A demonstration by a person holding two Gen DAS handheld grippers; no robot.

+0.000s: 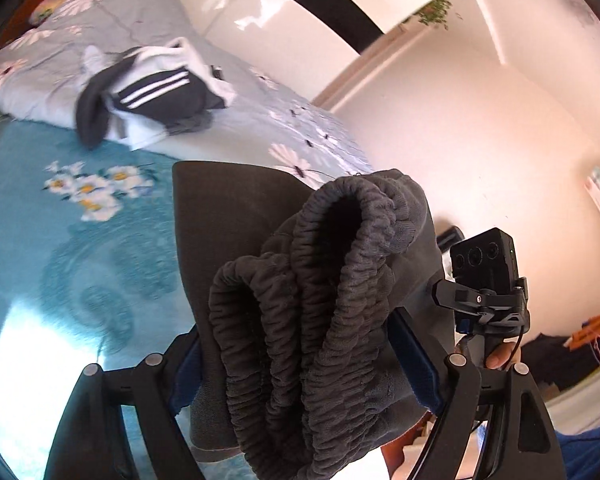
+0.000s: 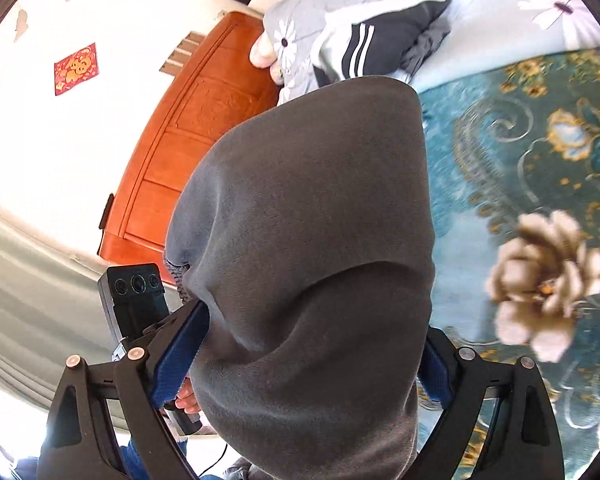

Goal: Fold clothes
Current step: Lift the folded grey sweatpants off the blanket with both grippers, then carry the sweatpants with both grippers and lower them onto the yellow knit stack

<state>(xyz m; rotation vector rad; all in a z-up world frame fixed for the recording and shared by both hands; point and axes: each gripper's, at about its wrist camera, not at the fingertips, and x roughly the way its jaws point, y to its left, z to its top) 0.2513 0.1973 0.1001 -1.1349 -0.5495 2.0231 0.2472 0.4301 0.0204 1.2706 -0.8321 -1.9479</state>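
A dark grey garment with a gathered elastic waistband (image 1: 320,300) is bunched between the fingers of my left gripper (image 1: 300,364), which is shut on it. The same grey garment (image 2: 316,240) drapes over my right gripper (image 2: 312,364), also shut on it, and hides most of both blue pads (image 2: 180,356). Both grippers hold the cloth up above the bed. The other gripper's camera block (image 1: 486,268) shows beside the cloth, and its counterpart (image 2: 134,300) shows in the right wrist view.
A pile of black-and-white striped clothes (image 1: 152,92) lies on a grey daisy quilt (image 1: 112,12). A teal floral blanket (image 2: 520,184) covers the bed. A wooden headboard (image 2: 188,140) stands at the wall. A person's fingers (image 2: 186,396) grip the handle.
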